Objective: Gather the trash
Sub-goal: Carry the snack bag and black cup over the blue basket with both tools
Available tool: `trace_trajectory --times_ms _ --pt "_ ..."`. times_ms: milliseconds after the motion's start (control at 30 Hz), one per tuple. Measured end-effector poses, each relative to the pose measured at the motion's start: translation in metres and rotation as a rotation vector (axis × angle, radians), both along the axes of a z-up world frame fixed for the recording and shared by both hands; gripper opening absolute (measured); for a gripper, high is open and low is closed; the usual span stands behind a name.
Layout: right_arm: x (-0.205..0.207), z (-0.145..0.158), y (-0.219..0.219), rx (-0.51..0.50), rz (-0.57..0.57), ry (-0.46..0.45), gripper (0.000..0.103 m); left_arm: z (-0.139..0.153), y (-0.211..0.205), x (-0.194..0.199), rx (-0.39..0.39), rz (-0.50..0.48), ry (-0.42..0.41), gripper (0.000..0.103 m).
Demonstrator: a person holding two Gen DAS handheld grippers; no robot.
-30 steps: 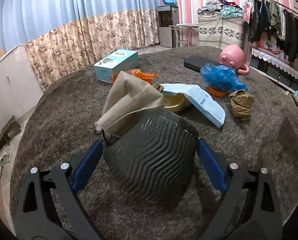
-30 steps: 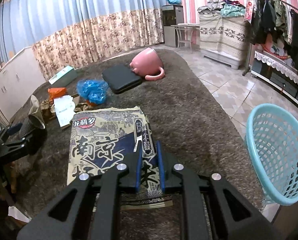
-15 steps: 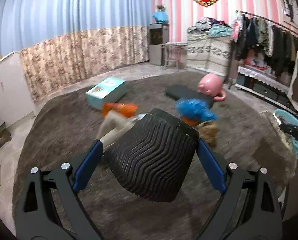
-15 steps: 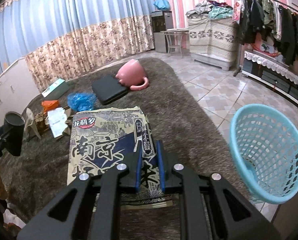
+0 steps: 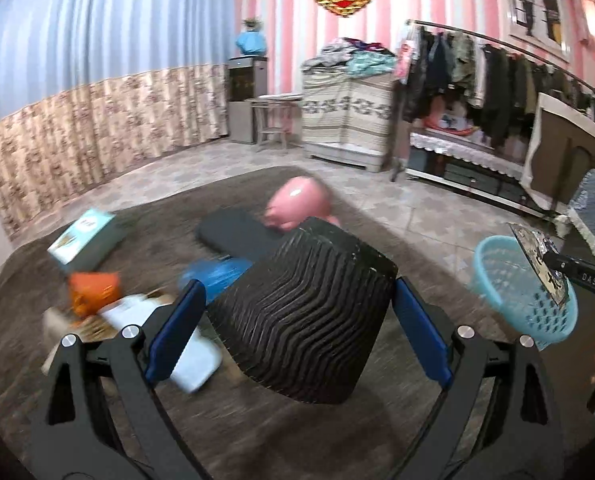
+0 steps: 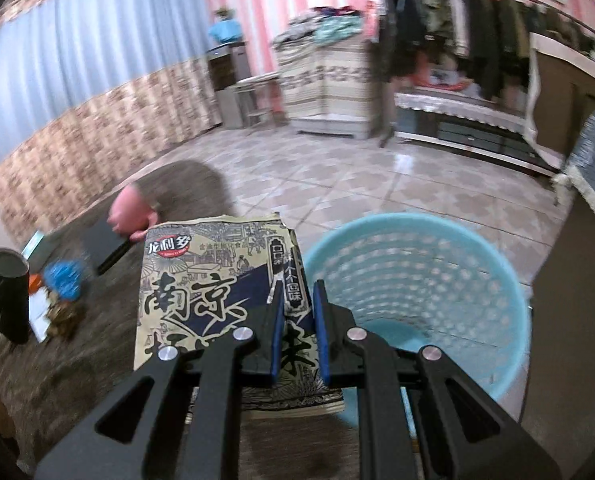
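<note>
My left gripper (image 5: 297, 292) is shut on a black ribbed paper cup (image 5: 301, 312) and holds it above the brown carpet (image 5: 257, 432). My right gripper (image 6: 297, 304) is shut on a printed snack bag (image 6: 213, 280) and holds it at the left rim of the light blue basket (image 6: 437, 280). The basket also shows in the left wrist view (image 5: 513, 280) at the right, with the bag (image 5: 541, 260) over its rim. The cup shows at the left of the right wrist view (image 6: 7, 292).
On the carpet lie a pink mug (image 5: 297, 204), a black flat case (image 5: 237, 232), a blue plastic wad (image 5: 217, 272), an orange wrapper (image 5: 93, 288), a teal box (image 5: 85, 236) and a white-blue packet (image 5: 193, 356). Tiled floor, a clothes rack (image 5: 497, 72) and a cabinet stand behind.
Both grippers have swung right toward the basket. The cup has risen off the carpet away from the litter pile. The snack bag now hangs at the basket's rim.
</note>
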State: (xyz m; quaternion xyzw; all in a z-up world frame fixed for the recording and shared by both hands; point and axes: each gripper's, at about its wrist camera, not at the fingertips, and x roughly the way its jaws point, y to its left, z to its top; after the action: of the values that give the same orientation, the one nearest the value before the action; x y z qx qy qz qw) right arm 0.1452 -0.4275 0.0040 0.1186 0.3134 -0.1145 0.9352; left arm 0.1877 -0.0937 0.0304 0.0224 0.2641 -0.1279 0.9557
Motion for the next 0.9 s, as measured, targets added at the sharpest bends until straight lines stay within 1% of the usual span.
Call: trace_trajectory --times_ms 167,267,333,367,467,633,733,900 --pt "0.000 0.014 -0.050 -0.012 -0.119 -0.001 0.015 0.018 -0.056 0.017 -0.014 -0.077 -0.026 0.091" --pt "0.000 0.012 -0.066 -0.033 -0.159 0.008 0.015 0.024 -0.085 0.022 -0.015 -0.118 -0.029 0.091" --pt "-0.002 0.003 -0.074 -0.042 -0.182 0.022 0.015 0.024 -0.103 0.020 -0.015 -0.152 -0.033 0.091" --pt "-0.003 -0.003 -0.079 -0.045 -0.190 0.035 0.015 0.022 -0.111 0.020 -0.013 -0.167 -0.033 0.091" --pt "-0.009 -0.007 -0.094 -0.062 -0.224 0.050 0.015 0.019 -0.134 0.016 -0.014 -0.205 -0.028 0.091" --pt "-0.025 -0.007 -0.116 -0.047 -0.277 0.037 0.015 0.012 -0.172 0.015 -0.016 -0.254 -0.018 0.091" --pt "-0.028 -0.014 -0.130 -0.022 -0.303 0.046 0.015 0.006 -0.194 0.015 -0.024 -0.280 -0.009 0.091" --pt "-0.032 -0.025 -0.146 0.007 -0.334 0.060 0.015 -0.008 -0.234 0.017 -0.013 -0.331 0.011 0.091"
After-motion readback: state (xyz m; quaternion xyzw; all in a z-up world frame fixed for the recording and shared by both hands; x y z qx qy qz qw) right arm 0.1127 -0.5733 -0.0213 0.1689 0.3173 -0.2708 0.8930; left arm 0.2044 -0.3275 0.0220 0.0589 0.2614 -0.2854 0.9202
